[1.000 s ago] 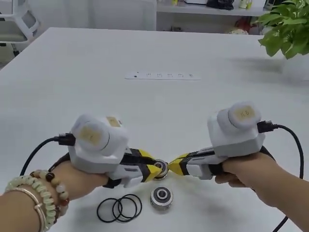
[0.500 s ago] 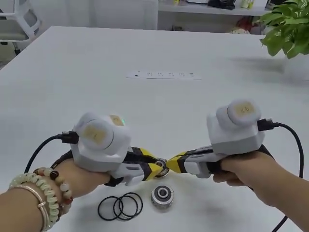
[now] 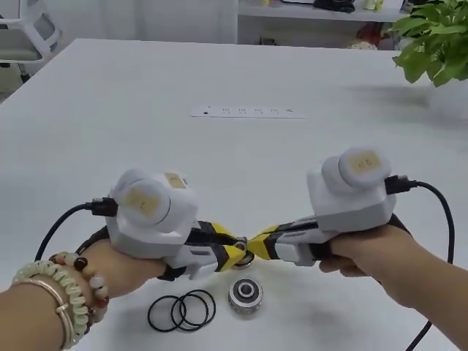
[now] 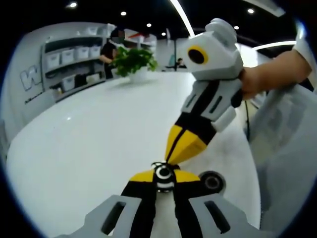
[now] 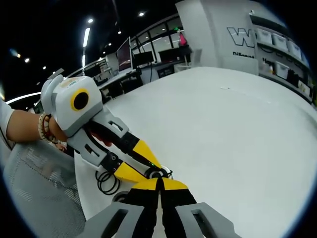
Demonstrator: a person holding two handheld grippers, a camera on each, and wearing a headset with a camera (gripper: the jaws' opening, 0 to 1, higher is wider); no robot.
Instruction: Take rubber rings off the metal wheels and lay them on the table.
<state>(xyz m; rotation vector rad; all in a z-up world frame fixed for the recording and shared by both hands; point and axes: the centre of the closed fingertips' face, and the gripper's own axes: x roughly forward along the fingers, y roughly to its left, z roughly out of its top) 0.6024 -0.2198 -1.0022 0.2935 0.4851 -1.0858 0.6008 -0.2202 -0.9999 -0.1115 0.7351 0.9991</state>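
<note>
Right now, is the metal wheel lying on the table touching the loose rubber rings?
Apart. The head view shows a strip of bare table between the metal wheel and the nearest of the rubber rings.

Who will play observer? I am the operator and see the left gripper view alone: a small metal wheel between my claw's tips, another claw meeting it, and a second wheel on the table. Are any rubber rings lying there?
Observer: Yes. The head view shows three black rubber rings lying overlapped on the table.
Operator: Where are they from the loose wheel?
Observer: They lie on the person's left of the loose wheel, close to it but apart.
Operator: Does anything else lie on the table?
Observer: A white power strip lies flat farther across the table.
</note>
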